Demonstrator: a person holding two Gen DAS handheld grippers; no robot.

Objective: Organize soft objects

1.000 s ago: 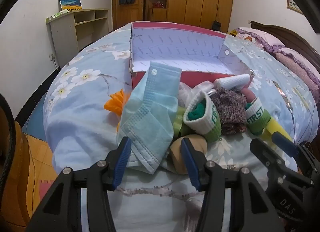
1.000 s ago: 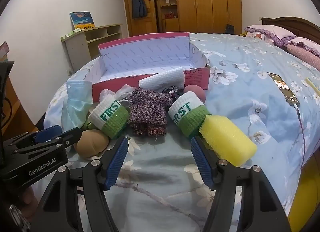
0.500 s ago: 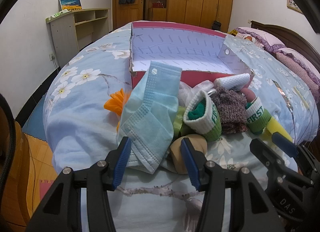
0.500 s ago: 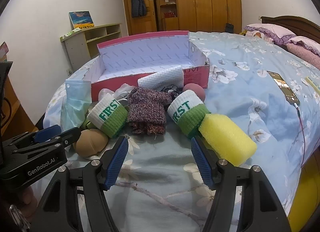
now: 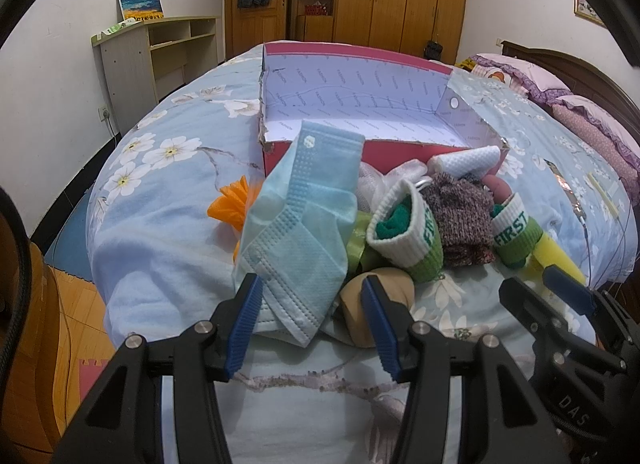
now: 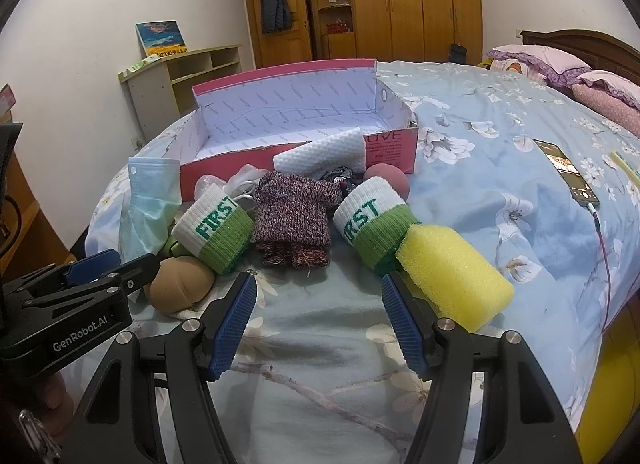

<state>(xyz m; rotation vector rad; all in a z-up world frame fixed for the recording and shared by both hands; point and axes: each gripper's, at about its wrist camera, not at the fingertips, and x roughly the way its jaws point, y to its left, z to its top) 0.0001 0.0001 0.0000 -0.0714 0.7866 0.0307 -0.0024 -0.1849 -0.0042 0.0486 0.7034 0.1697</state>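
Careful: your left tool [image 5: 311, 310] stands apart around the crumpled pale-blue paper face mask [image 5: 298, 240], your right tool [image 6: 318, 314] apart over bare floral bedsheet [image 6: 320, 348]. The mask leans on the heap before the empty pink cardboard box [image 6: 296, 119]; closing low could snag sheet, or nudge the tan foam bun [image 5: 378, 292]. Count: two green-and-white "FIRST" wristbands [image 6: 214, 227], one yellow sponge cylinder [image 6: 454, 284], one maroon knit piece [image 6: 294, 215].

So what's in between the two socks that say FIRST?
A purple knitted piece lies between the left sock and the right sock. The right wrist view shows it best.
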